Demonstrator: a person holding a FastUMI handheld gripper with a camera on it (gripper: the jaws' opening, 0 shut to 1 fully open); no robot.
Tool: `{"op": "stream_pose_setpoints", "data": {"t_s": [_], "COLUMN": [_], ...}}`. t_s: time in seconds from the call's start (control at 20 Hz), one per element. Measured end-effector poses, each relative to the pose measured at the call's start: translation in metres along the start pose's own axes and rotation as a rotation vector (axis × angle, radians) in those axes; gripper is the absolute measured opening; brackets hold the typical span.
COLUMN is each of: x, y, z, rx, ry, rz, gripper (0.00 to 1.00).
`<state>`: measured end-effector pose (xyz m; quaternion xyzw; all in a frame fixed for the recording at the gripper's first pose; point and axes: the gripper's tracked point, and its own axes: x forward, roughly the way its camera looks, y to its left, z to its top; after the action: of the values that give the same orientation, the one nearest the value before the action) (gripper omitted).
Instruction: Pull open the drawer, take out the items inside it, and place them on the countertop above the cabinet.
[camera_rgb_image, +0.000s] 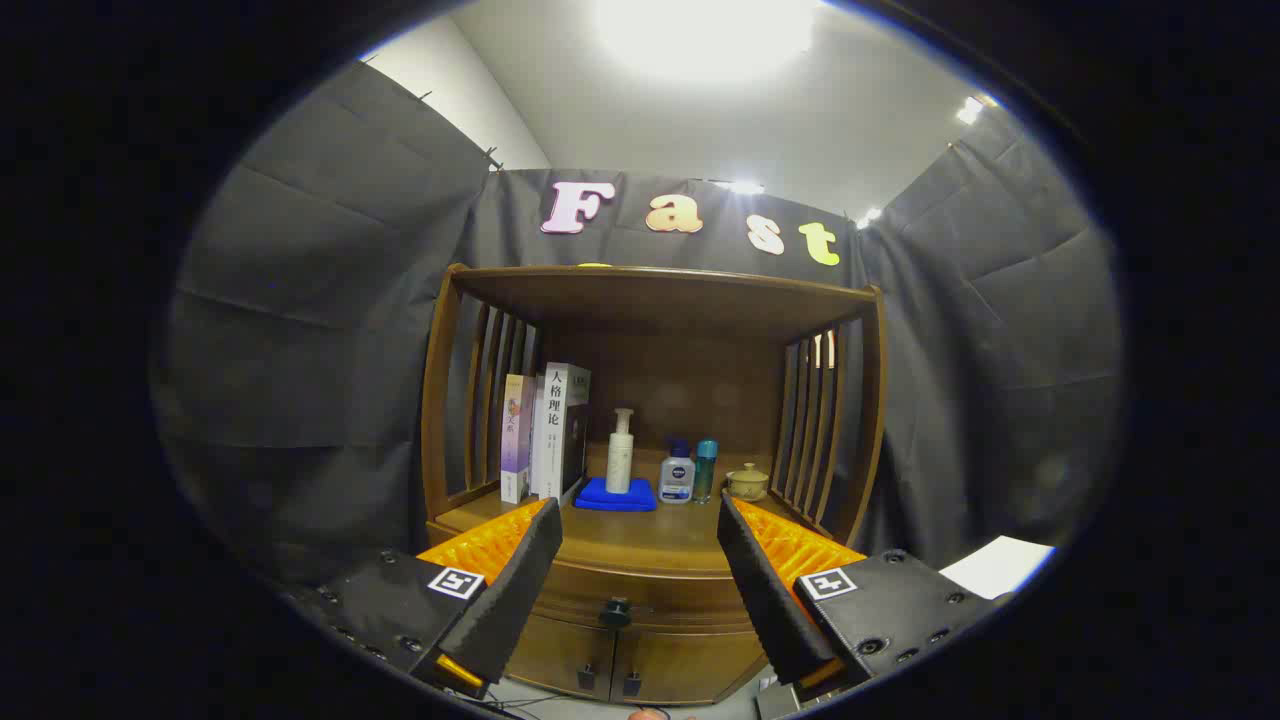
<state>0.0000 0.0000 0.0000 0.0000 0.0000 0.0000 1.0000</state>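
Brown wood all over: the cabinet sits right in front w/ its drawer shut, so the things inside are hidden and I can't count them yet; the drawer is just under the desk, and its one dark knob is in the middle of the drawer front. The gripper hangs a bit back from the knob, jaws wide apart, holding nothing; I think they are wide so they can fit round the knob and pull, and the knob sits low between them, not touched yet.

On the desk, counted from the knob: up and left, 2 books stand side by side vs. the slat wall, so they don't fall; right above the knob, 1 blue cloth w/ 1 pump bottle standing on it; up and a bit right, 1 short bottle, 1 thin teal bottle, then 1 small lidded cup. All sit far back, so the front of the desk is free for the drawer's things. Below the knob are 2 small doors, each w/ 1 handle.
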Motion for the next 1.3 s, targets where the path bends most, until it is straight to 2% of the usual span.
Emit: {"op": "stream_pose_setpoints", "data": {"t_s": [1.3], "x": [0.030], "y": [0.014], "z": [-0.075], "rx": [0.015], "ry": [0.090], "rz": [0.004], "gripper": [0.99]}}
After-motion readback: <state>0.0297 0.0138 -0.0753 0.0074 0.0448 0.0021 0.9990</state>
